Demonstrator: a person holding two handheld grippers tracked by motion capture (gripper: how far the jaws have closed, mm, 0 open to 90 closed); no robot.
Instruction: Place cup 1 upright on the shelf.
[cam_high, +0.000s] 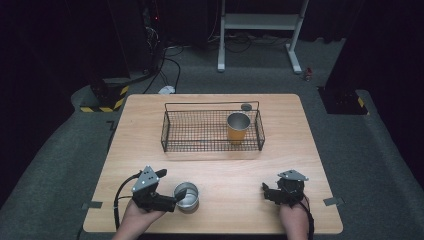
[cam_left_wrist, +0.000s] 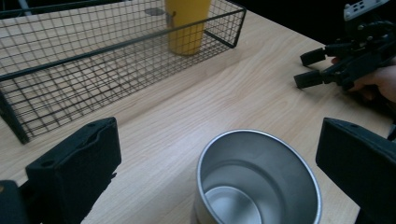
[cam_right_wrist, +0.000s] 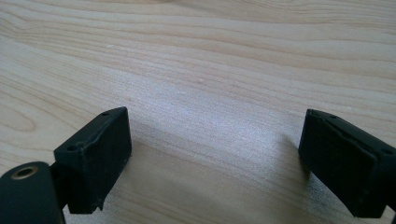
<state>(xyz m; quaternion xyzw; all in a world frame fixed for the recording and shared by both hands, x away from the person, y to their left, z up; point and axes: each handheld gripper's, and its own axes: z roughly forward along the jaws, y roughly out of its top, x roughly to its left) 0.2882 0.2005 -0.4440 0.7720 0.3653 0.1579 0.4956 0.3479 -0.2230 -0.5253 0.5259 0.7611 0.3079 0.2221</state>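
Note:
A steel cup (cam_high: 186, 195) stands upright and empty near the table's front edge. My left gripper (cam_high: 172, 186) is open, its jaws on either side of the cup (cam_left_wrist: 257, 182) and apart from its wall in the left gripper view, where the left gripper (cam_left_wrist: 217, 140) stays wide. A yellow cup with a metal rim (cam_high: 238, 127) stands upright in the right end of a black wire basket (cam_high: 212, 148). My right gripper (cam_high: 267, 192) is open low over bare wood at the front right, nothing between its jaws (cam_right_wrist: 215, 149). It appears as the right gripper (cam_left_wrist: 308, 68) in the left gripper view.
The basket (cam_left_wrist: 116, 44) sits across the middle of the wooden table (cam_high: 300, 145), with the yellow cup (cam_left_wrist: 187, 28) inside it. A small grey disc (cam_high: 246, 106) lies behind the basket. Bare wood lies between the basket and both grippers.

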